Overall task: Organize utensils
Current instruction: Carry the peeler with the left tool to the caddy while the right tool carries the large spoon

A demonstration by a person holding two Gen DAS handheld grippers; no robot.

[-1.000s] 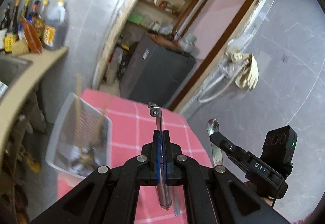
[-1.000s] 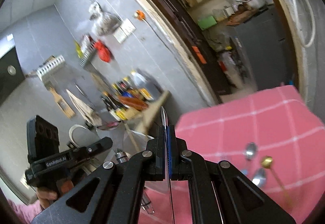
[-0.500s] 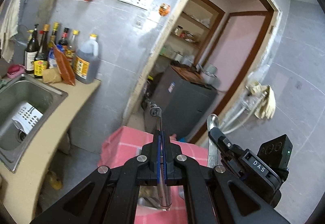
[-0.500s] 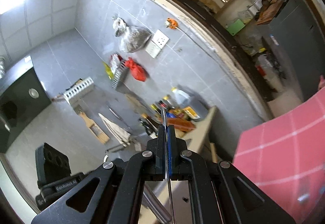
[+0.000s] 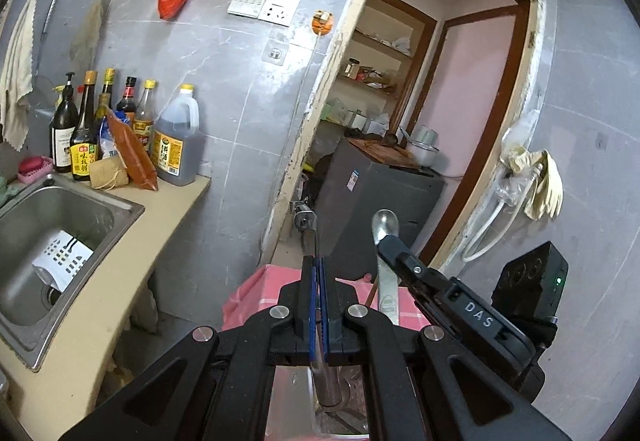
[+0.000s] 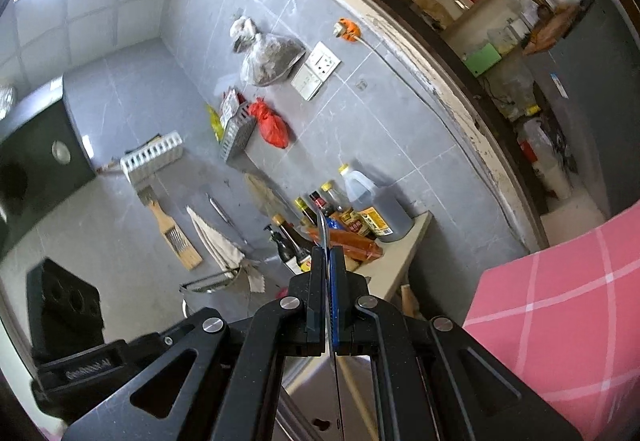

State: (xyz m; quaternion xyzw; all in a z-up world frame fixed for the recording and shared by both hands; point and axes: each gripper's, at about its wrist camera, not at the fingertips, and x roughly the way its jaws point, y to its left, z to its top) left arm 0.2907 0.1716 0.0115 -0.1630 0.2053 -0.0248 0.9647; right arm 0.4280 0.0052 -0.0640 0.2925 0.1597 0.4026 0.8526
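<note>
Left gripper (image 5: 319, 273) clamps a metal utensil (image 5: 306, 225) poking forward; right gripper (image 5: 390, 241) pinches spoon (image 5: 385, 225), bowl ahead.

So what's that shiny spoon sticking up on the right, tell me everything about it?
The spoon looks like plain polished metal, with an oval bowl on top and a flat handle below. It stands nearly upright in the air, clamped edge-on by the right gripper partway down its handle. Nothing else touches it; the pink checked tablecloth lies behind and below.

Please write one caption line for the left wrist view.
Left tongs shut on a metal utensil; right tongs carry a spoon beside the sink.
</note>
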